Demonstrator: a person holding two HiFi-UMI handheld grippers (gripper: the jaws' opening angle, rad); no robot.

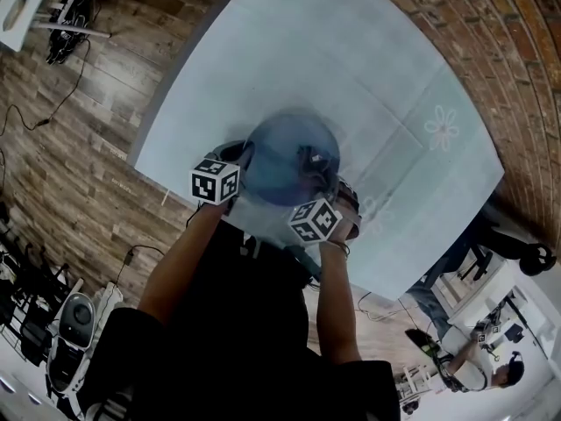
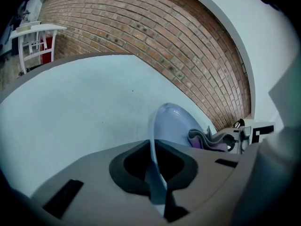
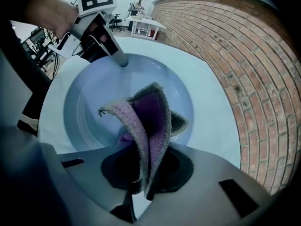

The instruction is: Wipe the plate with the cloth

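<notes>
Plate [image 3: 89, 102] — blue, round, clamped at its rim by the clenched left claw [image 2: 155, 175] — extending straight away from that claw over the pale tabletop [image 1: 351, 60], hollow face turned toward the right claw [image 3: 141, 178]. The right claw grips a folded purple-grey cloth [image 3: 150, 121], whose long axis runs straight out from the claw, free end pointing into the plate's hollow.
</notes>
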